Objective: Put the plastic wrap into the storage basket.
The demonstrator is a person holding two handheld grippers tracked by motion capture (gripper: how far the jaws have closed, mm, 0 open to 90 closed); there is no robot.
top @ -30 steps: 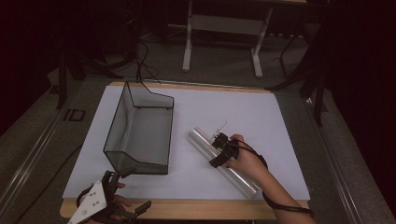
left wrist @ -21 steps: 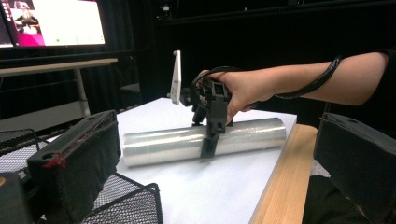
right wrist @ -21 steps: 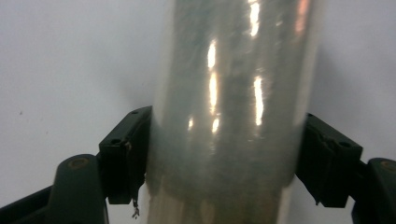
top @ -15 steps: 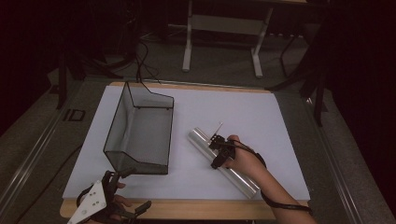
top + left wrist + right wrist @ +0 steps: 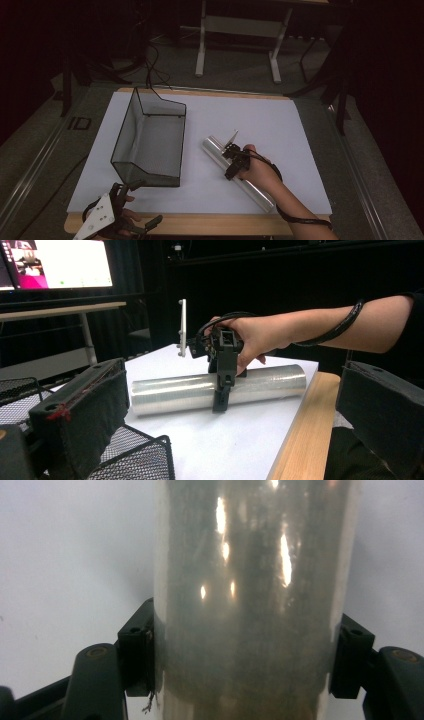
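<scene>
High view looks down on the table (image 5: 280, 120); left gripper view faces across it, sharing the roll (image 5: 215, 387).

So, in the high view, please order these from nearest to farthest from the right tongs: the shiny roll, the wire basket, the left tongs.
1. Shiny roll, between the right tongs.
2. Wire basket, to their left.
3. Left tongs, at the table's near left edge.

A wire basket (image 5: 150, 145) is set on the left half of the table (image 5: 300, 125), with a roll (image 5: 237, 172) laid diagonally to its right, apart from it. The right gripper (image 5: 234, 161) is placed over the roll's middle, one jaw on each side. The left gripper (image 5: 117, 215) is held at the near table edge, just in front of the basket's near end.
</scene>
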